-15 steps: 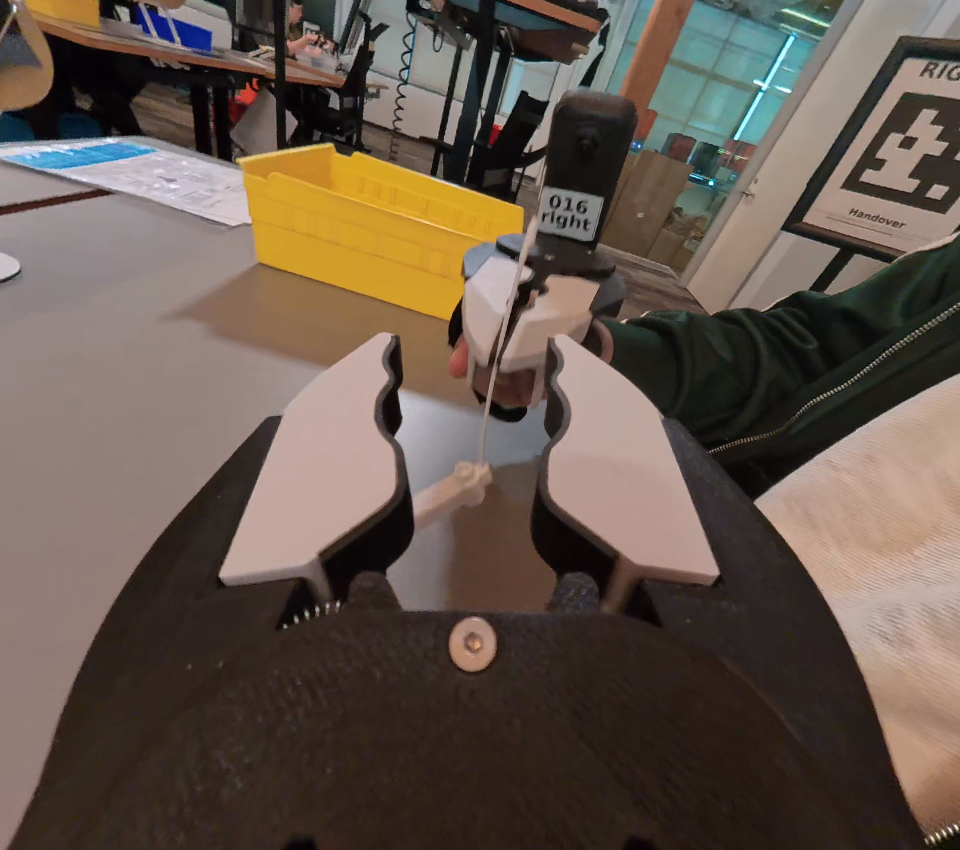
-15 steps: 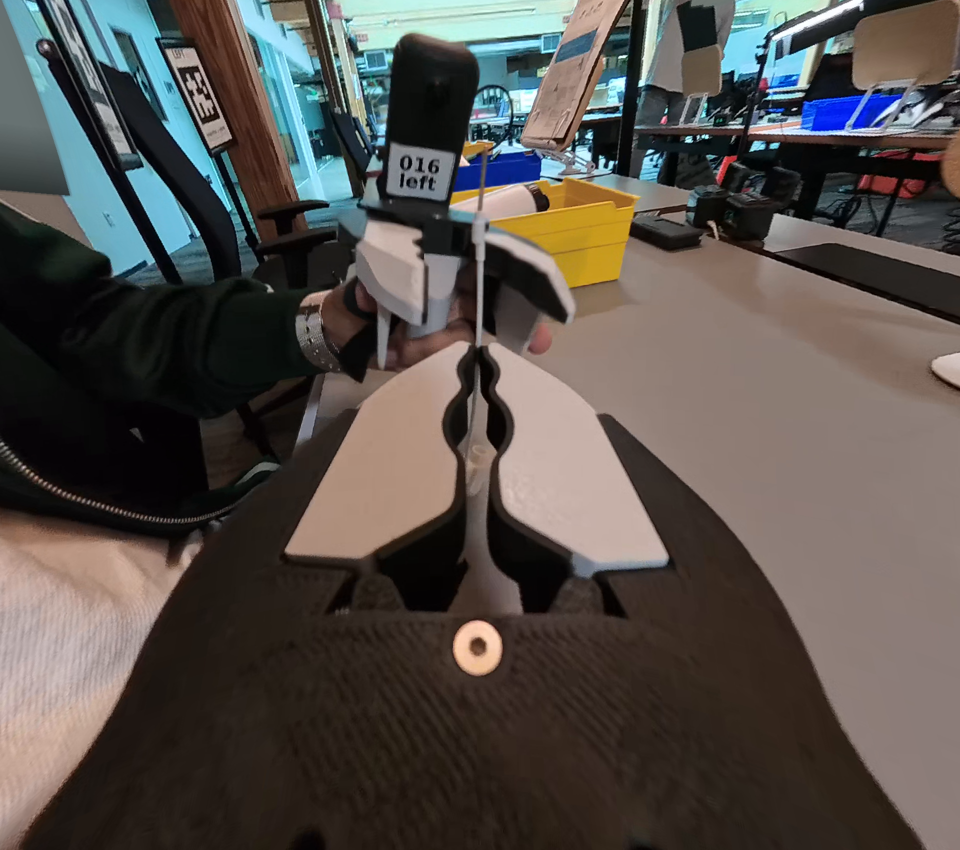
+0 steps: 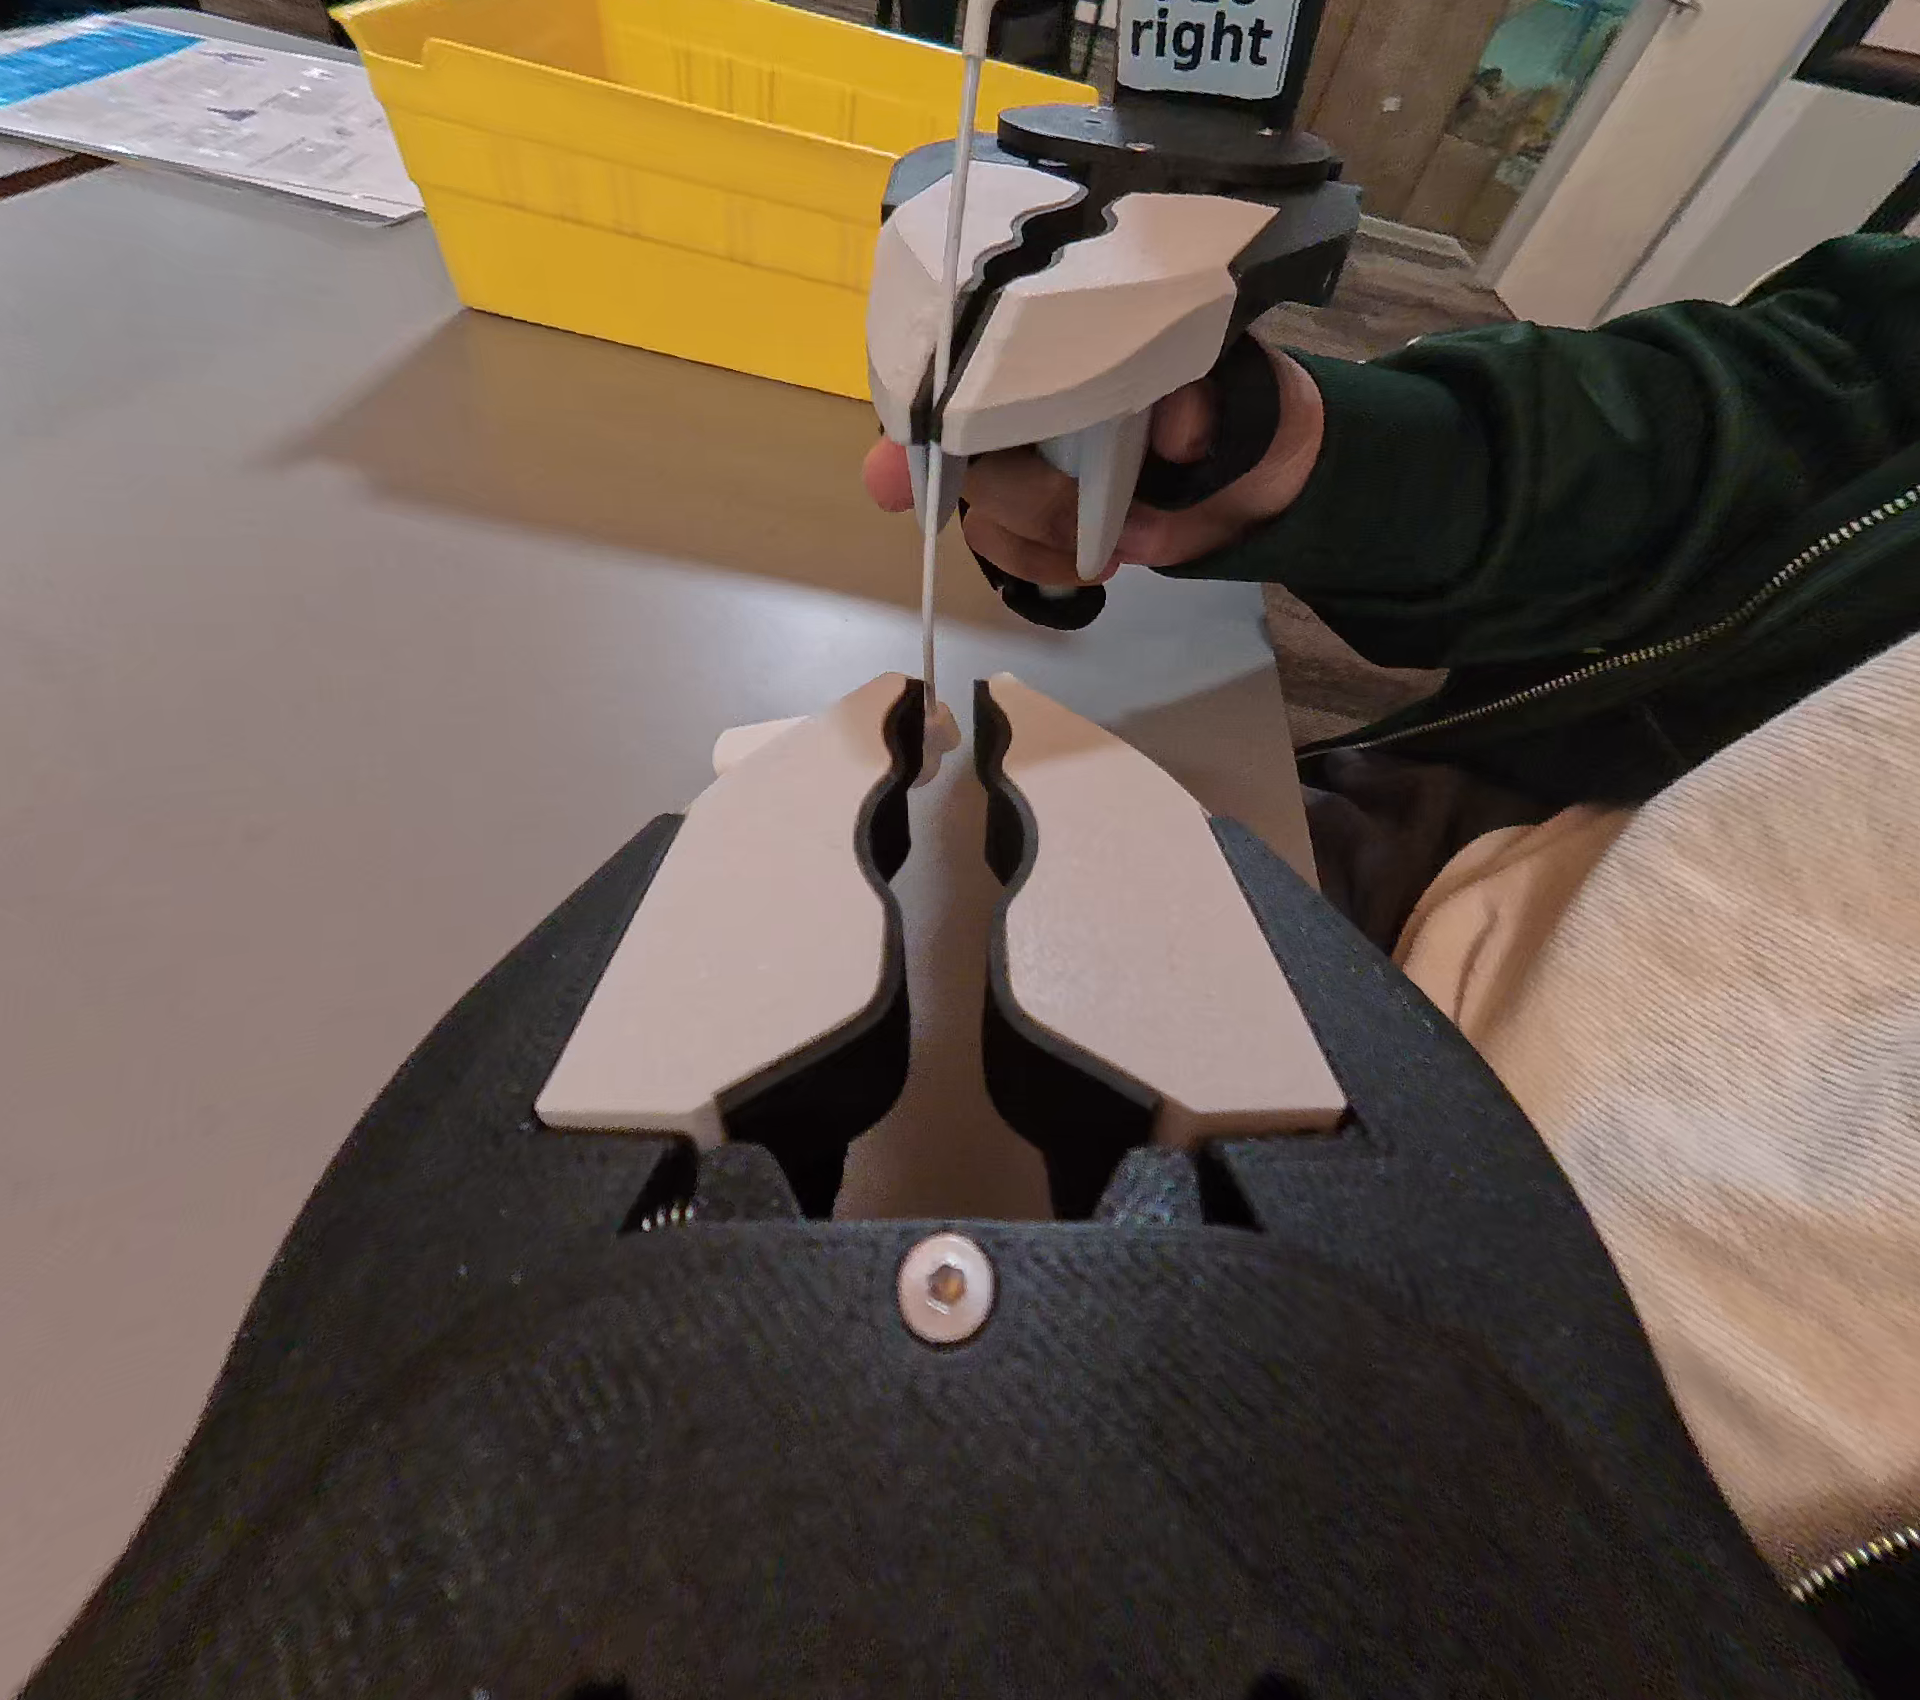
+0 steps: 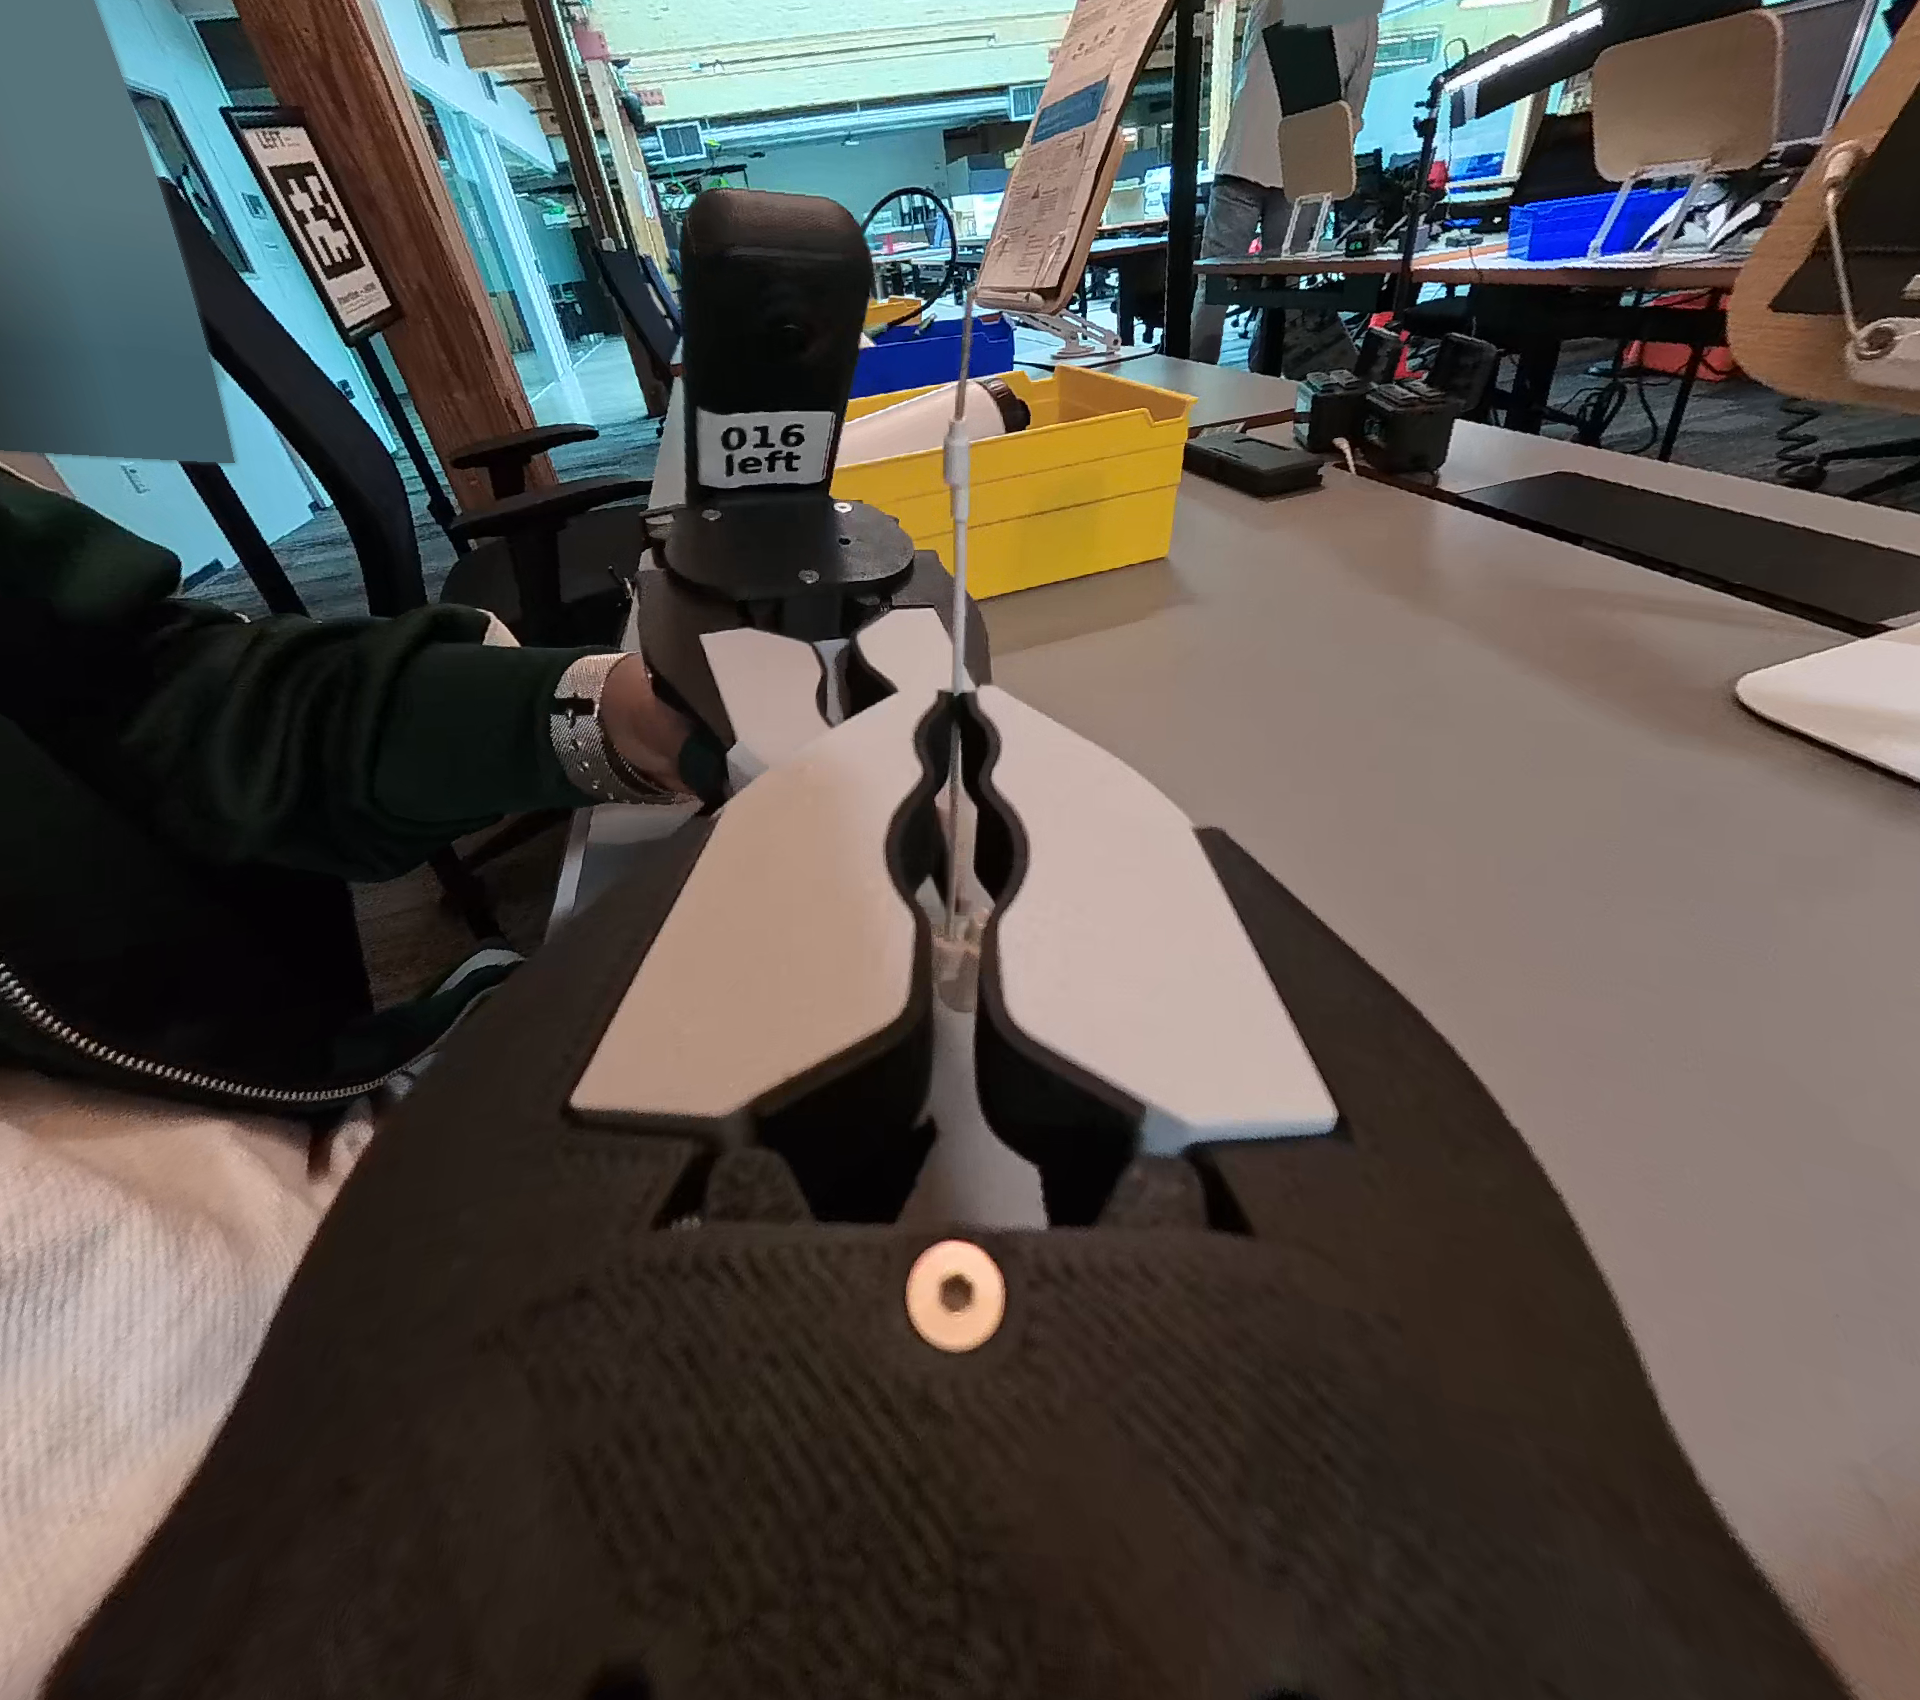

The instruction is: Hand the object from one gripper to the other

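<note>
A thin white cable [image 3: 961, 123] with a small connector at each end stands nearly upright. My right gripper [image 4: 958, 700] is shut on it at mid-length; it also shows in the left wrist view [image 3: 925, 414], held by a hand in a dark green sleeve. The cable [image 4: 961, 528] rises above its tips. My left gripper [image 3: 948, 694] has its jaws close together with a narrow gap left. The cable's lower connector [image 3: 940, 731] sits at its fingertips, against the left finger. In the right wrist view the left gripper [image 4: 844, 674] sits just behind my right fingers.
A yellow bin [image 3: 644, 196] stands on the grey table [image 3: 312, 611] behind the grippers; it also shows in the right wrist view [image 4: 1081, 497]. Papers [image 3: 208, 102] lie at the far left. A white base [image 4: 1839, 705] is at the right edge. Desks and chairs stand beyond. The gap from one gripper's tips to the other's is roughly 5 cm.
My left gripper's jaws have narrowed from wide open to a small gap around the cable's lower end. The two grippers have come closer together.
</note>
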Demonstrator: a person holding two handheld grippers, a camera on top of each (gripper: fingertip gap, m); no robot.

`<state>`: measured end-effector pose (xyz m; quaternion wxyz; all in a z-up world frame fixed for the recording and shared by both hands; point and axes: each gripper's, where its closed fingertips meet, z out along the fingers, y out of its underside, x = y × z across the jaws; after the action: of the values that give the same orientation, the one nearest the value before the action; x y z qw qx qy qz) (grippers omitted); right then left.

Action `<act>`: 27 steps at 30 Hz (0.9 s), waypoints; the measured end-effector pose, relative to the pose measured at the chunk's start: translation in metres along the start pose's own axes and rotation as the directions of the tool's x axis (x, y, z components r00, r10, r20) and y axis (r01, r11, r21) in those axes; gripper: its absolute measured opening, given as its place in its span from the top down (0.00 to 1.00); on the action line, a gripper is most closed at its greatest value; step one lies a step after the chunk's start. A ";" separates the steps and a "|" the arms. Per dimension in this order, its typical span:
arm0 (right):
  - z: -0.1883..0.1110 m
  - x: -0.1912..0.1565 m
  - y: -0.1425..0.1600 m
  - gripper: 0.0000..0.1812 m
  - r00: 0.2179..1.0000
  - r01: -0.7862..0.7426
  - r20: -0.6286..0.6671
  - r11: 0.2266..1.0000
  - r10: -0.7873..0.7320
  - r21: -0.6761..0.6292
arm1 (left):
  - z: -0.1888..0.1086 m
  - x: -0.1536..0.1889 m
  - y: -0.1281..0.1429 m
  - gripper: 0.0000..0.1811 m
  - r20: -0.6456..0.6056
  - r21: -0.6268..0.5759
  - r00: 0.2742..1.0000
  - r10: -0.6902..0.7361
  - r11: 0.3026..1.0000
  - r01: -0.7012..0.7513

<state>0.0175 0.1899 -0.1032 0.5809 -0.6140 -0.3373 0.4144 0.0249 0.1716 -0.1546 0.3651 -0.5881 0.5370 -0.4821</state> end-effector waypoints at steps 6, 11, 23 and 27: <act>0.002 -0.003 0.002 0.99 1.000 0.003 0.008 1.000 -0.003 -0.011 | 0.003 -0.003 0.002 0.96 0.031 0.003 0.999 0.010 1.000 -0.010; 0.001 -0.002 0.001 0.99 1.000 0.000 0.003 1.000 0.000 -0.001 | 0.001 -0.003 0.000 0.99 0.024 0.013 1.000 0.009 1.000 -0.009; -0.006 0.019 -0.012 0.71 0.992 -0.080 -0.084 0.989 0.091 0.123 | -0.022 0.002 -0.027 0.99 -0.086 0.177 0.995 -0.058 0.981 0.073; -0.004 0.017 -0.010 0.72 0.993 -0.102 -0.054 0.988 0.109 0.116 | -0.028 0.007 -0.030 0.99 -0.126 0.187 0.991 -0.038 0.980 0.062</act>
<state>0.0295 0.2046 -0.0957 0.6017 -0.6095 -0.2627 0.4444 0.0065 0.1717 -0.1179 0.3741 -0.5334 0.4947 -0.5752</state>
